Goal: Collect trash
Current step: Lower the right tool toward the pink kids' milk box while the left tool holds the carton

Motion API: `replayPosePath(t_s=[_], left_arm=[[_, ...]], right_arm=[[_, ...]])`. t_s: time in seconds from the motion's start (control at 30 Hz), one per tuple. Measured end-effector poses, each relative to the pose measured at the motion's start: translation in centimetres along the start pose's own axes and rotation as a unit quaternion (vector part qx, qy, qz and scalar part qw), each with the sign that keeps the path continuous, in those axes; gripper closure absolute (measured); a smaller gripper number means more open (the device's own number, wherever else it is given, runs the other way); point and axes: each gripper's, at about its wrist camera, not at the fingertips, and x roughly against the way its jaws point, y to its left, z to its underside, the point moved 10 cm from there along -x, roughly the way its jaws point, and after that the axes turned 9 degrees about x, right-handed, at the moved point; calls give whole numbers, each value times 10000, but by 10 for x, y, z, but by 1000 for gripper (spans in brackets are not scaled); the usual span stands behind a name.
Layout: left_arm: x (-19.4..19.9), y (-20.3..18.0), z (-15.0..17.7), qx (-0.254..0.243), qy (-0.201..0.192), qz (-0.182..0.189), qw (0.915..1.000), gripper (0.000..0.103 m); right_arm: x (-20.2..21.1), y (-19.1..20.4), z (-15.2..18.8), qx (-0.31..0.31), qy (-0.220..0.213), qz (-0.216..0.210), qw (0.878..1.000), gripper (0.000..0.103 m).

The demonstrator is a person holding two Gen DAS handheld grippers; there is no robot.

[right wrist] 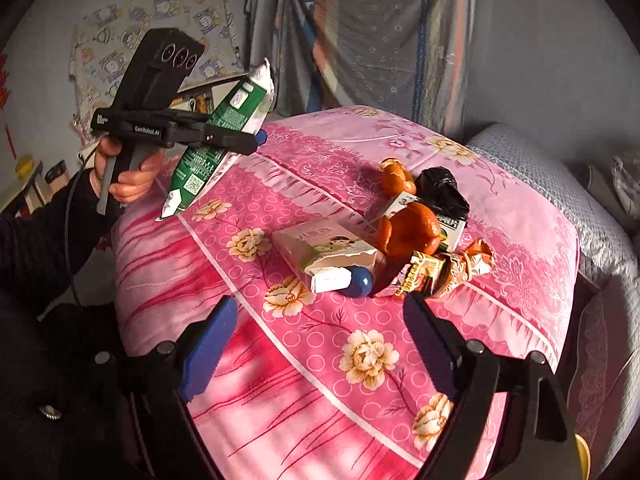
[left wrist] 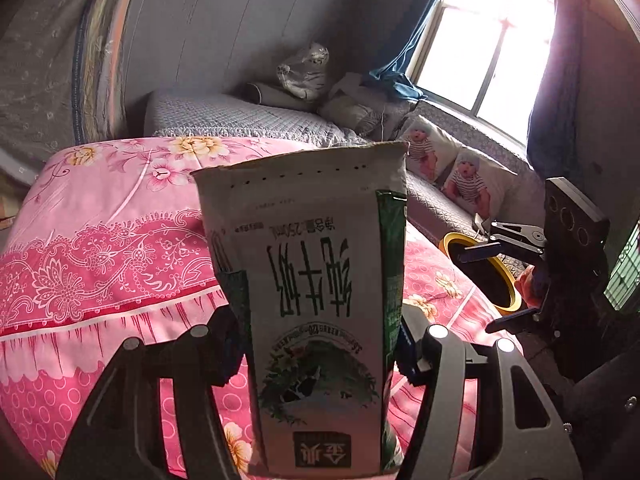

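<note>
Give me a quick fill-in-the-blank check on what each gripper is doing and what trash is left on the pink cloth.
1. The left gripper is shut on a ____ carton.
2. The right gripper is ____ and holds nothing.
3. The orange peels lie beside a crumpled ____ plastic bag.
4. The bin beside the right gripper has a ____ rim.

Missing words: milk; open; black; yellow

left gripper clamps milk carton | pink floral cloth beneath | yellow-rimmed bin right
</note>
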Motion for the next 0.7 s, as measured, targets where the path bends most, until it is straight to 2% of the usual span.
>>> replayPosePath(t_s=[0.13, 0.33, 0.5, 0.63, 0.7], left_arm=[[15, -1, 6, 78, -185, 93, 9998, 47], [16, 10, 7, 385, -392, 310, 9980, 47], [26, 19, 2, 575, -704, 452, 9948, 48], [28, 20, 4, 638, -758, 461, 9940, 48], [28, 20, 6, 646, -755, 453, 9940, 48]], right_arm=[[-40, 10, -17, 906, 598, -321, 9936, 22], [-94, 2, -25, 1410, 1449, -582, 9776, 22], [-118, 2, -28, 1607, 1994, -738, 9638, 22], [-135, -3, -14, 1624, 2518, -835, 9504, 22], [-140, -7, -10, 1536, 2628, -827, 9489, 22]])
